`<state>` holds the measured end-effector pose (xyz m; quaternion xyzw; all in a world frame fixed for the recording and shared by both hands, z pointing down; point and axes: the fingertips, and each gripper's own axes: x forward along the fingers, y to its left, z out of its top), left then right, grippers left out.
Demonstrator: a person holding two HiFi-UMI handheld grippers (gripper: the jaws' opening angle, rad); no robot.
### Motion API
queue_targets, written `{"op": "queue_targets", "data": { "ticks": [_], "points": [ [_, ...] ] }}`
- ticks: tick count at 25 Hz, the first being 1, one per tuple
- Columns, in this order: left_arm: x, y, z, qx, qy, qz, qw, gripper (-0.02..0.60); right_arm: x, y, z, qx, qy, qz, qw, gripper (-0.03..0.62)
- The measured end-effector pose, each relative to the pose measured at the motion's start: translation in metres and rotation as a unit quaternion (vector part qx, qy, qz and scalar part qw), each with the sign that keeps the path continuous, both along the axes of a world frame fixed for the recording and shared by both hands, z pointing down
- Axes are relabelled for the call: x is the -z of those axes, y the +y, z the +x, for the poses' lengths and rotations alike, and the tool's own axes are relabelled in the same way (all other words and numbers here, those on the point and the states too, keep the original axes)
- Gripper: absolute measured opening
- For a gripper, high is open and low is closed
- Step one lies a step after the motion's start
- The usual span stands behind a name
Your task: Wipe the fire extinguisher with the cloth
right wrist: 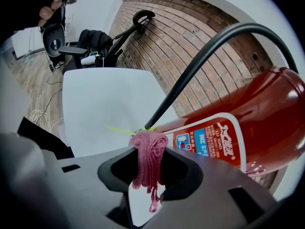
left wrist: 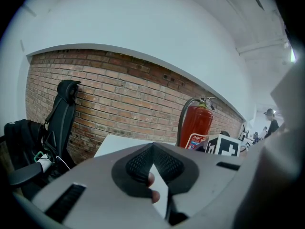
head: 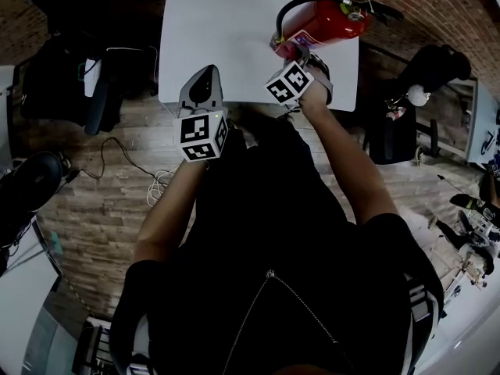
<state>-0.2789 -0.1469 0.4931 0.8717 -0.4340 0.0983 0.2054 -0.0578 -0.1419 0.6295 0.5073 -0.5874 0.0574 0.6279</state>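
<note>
— So, where do things stand?
— My right gripper is clamped on the pink cloth, right by the label of the fire extinguisher, which is upright on the white table. My left gripper is closed on nothing, off to the side.
— Risks?
— Nothing steadies the cylinder. A hard push could tip it, I think, or the cloth could snag the hose.

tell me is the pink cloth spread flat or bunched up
Bunched up: the pink cloth is pinched into a folded wad between the jaws of the right gripper, with loose ends hanging below.
</note>
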Motion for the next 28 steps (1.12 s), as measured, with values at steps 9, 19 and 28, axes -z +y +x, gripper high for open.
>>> {"op": "queue_targets", "data": {
  "ticks": [9, 19, 28],
  "points": [
    [0.003, 0.002, 0.007, -0.007, 0.002, 0.003, 1.0000, 0.008, 0.035, -0.001, -0.002, -0.004, -0.018, 0.028, 0.999, 0.135],
    [0.007, 0.003, 0.011, -0.010, 0.007, 0.007, 0.9999, 0.008, 0.087, -0.006, -0.006, -0.005, -0.026, 0.065, 0.998, 0.135],
    [0.012, 0.003, 0.017, -0.015, 0.017, 0.013, 0.9997, 0.008, 0.135, -0.004, -0.005, 0.000, -0.019, 0.092, 0.996, 0.135]
  ]
}}
